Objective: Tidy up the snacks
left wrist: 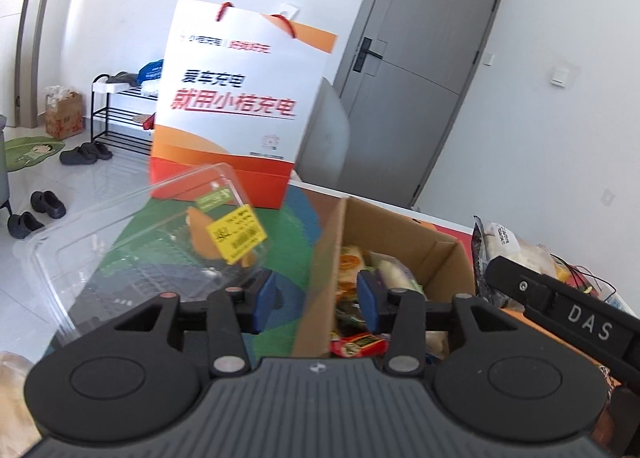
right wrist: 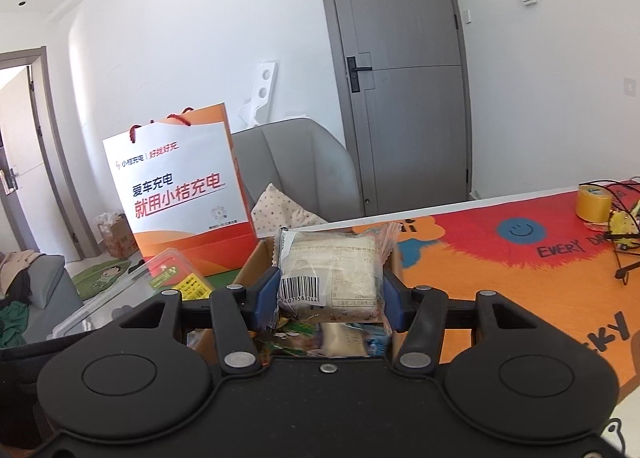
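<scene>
snack pack clamped over the open box

nearest, in the right wrist view: right claw (right wrist: 329, 296) clamped on a clear-wrapped snack pack (right wrist: 332, 278), blue pads pressing both sides, barcode label facing the camera, digits too small to read surely. held directly above the cardboard box (right wrist: 256, 258), with assorted wrappers heaped inside.

in the left wrist view: left claw (left wrist: 316, 296) apart, nothing between the blue pads, hovering over the near left wall of the cardboard box. inside, mixed snack packets (left wrist: 360, 342), print unreadable. just left of the box, a clear plastic clamshell container (left wrist: 132, 242) bearing a yellow price sticker and a small green label, text blurred. at right, the other tool's black arm marked "das" (left wrist: 588, 324).

under everything, a desk (right wrist: 500, 270) with a bright orange, red and green cover; smiley face and "every da…" legible on it. roll of yellow tape (right wrist: 596, 202) near the far right edge.

behind the box, a white-and-orange paper bag (left wrist: 240, 106) with red cord handles, printed "小桔充电", "爱车充电" and "就用小桔充电". beyond, a grey door (right wrist: 404, 70).
</scene>
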The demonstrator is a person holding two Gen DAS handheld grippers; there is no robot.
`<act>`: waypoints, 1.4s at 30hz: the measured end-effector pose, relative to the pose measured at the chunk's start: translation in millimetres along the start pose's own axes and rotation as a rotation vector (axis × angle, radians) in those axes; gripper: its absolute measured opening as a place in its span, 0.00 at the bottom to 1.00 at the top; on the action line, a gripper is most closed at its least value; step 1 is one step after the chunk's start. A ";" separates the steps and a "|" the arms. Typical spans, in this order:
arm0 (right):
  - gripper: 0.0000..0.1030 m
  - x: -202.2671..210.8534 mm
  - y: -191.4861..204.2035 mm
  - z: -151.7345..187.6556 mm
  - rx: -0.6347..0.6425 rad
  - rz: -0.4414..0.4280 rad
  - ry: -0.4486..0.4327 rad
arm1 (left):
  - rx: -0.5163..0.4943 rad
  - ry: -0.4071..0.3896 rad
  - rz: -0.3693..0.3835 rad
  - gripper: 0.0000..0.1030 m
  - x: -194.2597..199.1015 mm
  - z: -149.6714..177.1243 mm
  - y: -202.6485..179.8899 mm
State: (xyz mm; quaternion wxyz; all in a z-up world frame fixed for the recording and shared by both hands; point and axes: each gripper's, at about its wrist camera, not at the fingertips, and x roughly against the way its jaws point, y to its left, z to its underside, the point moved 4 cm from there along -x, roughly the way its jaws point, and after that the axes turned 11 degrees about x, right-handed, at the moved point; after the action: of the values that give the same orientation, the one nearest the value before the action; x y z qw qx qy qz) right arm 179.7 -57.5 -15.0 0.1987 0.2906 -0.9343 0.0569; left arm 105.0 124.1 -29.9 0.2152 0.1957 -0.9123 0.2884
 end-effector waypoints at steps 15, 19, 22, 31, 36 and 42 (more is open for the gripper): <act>0.78 8.4 -20.8 8.8 -0.041 0.021 0.018 | -0.041 0.053 0.010 0.84 -0.9 8.8 -8.5; 0.83 14.7 -31.0 12.3 -0.062 0.029 0.022 | -0.059 0.070 0.018 0.87 -0.3 14.6 -17.7; 0.88 21.2 -38.3 14.6 -0.073 0.040 0.022 | -0.068 0.074 0.025 0.90 2.4 18.3 -23.7; 1.00 42.7 -62.5 20.2 -0.090 0.097 0.014 | -0.105 0.076 0.043 0.96 14.1 25.7 -43.0; 1.00 56.4 -77.3 25.4 -0.108 0.119 0.020 | -0.135 0.090 0.077 0.98 22.2 31.8 -54.2; 1.00 79.1 -97.5 28.2 -0.114 0.180 0.023 | -0.194 0.103 0.131 0.99 35.6 38.9 -68.2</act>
State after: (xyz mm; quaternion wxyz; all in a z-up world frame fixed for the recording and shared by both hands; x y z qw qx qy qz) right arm 165.8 -185.3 -9.7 0.2196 0.1928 -0.9560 0.0245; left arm 97.4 40.4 -10.6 0.2602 0.0990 -0.9345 0.2217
